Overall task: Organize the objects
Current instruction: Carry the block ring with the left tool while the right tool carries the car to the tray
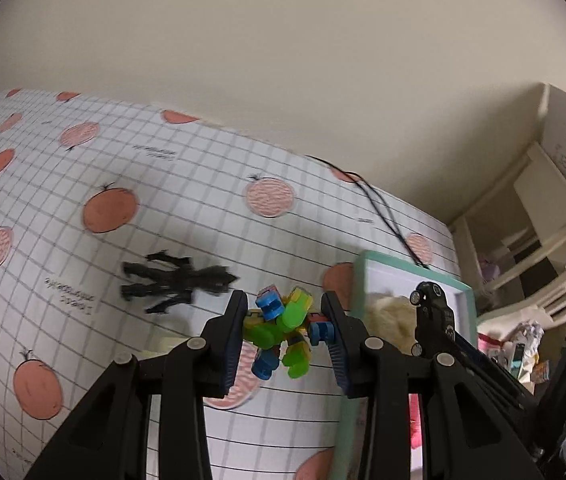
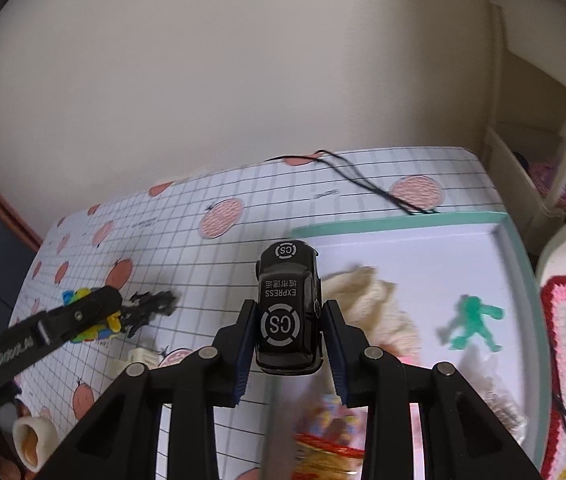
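My left gripper (image 1: 285, 324) is shut on a colourful block robot toy (image 1: 283, 328) of green, blue and yellow parts, held above the patterned tablecloth. A black spiky figure (image 1: 175, 284) lies flat on the cloth just beyond it to the left. My right gripper (image 2: 288, 336) is shut on a black toy car (image 2: 288, 312) marked "CS EXPRESS", held over the near left edge of the mint-rimmed white tray (image 2: 523, 264). In the right wrist view the left gripper (image 2: 95, 312) with its block toy (image 2: 83, 312) hovers beside the black figure (image 2: 151, 304). The car (image 1: 433, 316) also shows in the left wrist view.
The tray (image 1: 357, 280) holds a cream knitted piece (image 2: 371, 300), a green plastic figure (image 2: 475, 320) and blurred colourful items at its near end. A black thread (image 2: 367, 182) lies across the cloth. A small cream block (image 2: 141, 356) and a cream roll (image 2: 29, 440) lie near left. White shelves (image 2: 531, 120) stand right.
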The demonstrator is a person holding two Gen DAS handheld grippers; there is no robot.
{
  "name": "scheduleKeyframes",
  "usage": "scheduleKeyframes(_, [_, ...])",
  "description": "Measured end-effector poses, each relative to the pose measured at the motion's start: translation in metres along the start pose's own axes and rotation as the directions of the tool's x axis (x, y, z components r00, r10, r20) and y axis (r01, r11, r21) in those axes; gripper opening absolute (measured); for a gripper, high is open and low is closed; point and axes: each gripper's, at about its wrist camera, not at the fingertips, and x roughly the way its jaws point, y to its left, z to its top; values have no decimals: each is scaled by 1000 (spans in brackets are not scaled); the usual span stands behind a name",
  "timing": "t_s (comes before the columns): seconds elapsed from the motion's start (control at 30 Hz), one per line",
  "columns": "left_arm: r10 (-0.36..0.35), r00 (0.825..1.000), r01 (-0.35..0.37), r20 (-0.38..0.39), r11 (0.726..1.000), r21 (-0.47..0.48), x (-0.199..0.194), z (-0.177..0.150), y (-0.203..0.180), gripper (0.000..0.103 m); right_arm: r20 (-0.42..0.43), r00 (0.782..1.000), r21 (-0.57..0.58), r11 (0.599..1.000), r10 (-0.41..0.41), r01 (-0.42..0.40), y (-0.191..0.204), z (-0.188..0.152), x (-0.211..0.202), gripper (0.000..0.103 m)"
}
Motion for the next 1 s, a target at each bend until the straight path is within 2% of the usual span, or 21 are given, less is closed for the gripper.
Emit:
scheduleKeyframes(0.37, [-104, 994, 108, -40, 986, 128, 18, -23, -59, 39, 28, 999, 82, 996, -43, 41, -45, 8, -16, 35])
scheduleKeyframes(0.63, [-127, 988, 142, -92, 973, 184, 35, -39, -79, 39, 14, 996, 126, 988, -86, 84, -73, 5, -13, 35])
scheduleKeyframes(0.73, [-114, 988, 134, -104, 967, 217, 41, -45, -85, 39, 6, 995, 135, 986, -96, 94, -80, 3, -10, 35])
scheduleKeyframes(1.0, [-104, 984, 137, -148, 963, 234, 60, -57, -89, 39, -29, 993, 153, 981, -118, 121, -94, -4, 2, 35])
